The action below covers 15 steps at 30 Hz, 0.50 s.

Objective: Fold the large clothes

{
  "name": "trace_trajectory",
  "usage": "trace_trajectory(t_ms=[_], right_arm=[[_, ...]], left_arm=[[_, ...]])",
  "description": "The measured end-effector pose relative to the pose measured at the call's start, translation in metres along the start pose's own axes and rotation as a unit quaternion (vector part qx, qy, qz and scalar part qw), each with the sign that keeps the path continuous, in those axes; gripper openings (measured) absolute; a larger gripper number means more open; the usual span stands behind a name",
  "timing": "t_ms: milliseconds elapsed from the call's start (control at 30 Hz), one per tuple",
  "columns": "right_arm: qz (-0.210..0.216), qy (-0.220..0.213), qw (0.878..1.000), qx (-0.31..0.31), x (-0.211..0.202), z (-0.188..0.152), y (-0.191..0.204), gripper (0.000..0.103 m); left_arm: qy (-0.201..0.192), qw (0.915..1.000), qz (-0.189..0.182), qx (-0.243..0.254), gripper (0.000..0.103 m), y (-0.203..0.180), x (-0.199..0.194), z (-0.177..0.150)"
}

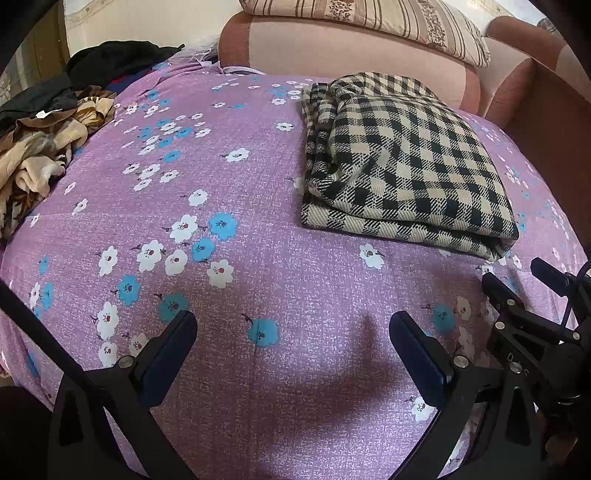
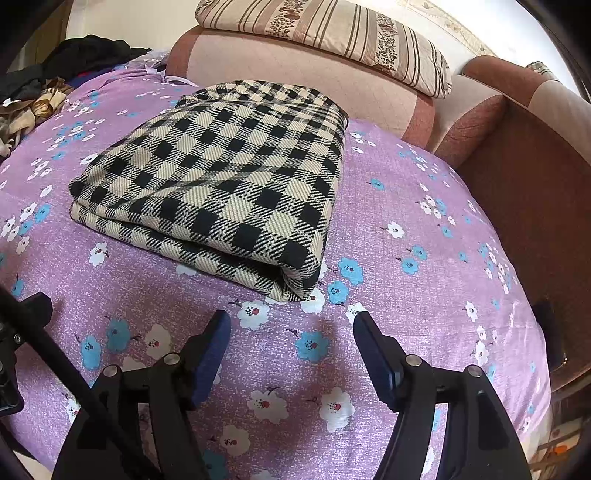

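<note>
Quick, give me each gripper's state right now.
Left gripper: open, holding nothing.
Right gripper: open, holding nothing; the folded checked cloth lies clear of it.

At the far left corner of my bed, the pile of clothes [image 1: 44, 144] runs past the picture's edge; what garments it holds I cannot tell. On the headboard, the striped pillow [image 2: 332, 33] is cut off above; the folded checked cloth [image 2: 221, 177] hides its inner layers.

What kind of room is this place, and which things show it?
Probably a bedroom in a home: a bed under a purple floral sheet, a striped pillow on a padded headboard, and a pile of loose clothes.
</note>
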State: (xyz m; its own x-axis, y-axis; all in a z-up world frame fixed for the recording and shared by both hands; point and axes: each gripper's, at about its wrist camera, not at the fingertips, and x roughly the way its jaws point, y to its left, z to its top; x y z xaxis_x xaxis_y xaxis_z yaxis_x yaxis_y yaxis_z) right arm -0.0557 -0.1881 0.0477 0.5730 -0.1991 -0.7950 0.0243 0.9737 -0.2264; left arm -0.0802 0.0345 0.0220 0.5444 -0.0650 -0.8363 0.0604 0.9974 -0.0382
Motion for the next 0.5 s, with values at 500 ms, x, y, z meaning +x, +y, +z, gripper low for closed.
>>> trace_trajectory(t_ms=[500], right_arm=[[0.0,0.0,1.0,0.001,0.0007,-0.0001,0.0001,0.074]], left_arm=[[0.003,1.0,-0.002,-0.001,0.103,0.0002,0.0018,-0.0007]])
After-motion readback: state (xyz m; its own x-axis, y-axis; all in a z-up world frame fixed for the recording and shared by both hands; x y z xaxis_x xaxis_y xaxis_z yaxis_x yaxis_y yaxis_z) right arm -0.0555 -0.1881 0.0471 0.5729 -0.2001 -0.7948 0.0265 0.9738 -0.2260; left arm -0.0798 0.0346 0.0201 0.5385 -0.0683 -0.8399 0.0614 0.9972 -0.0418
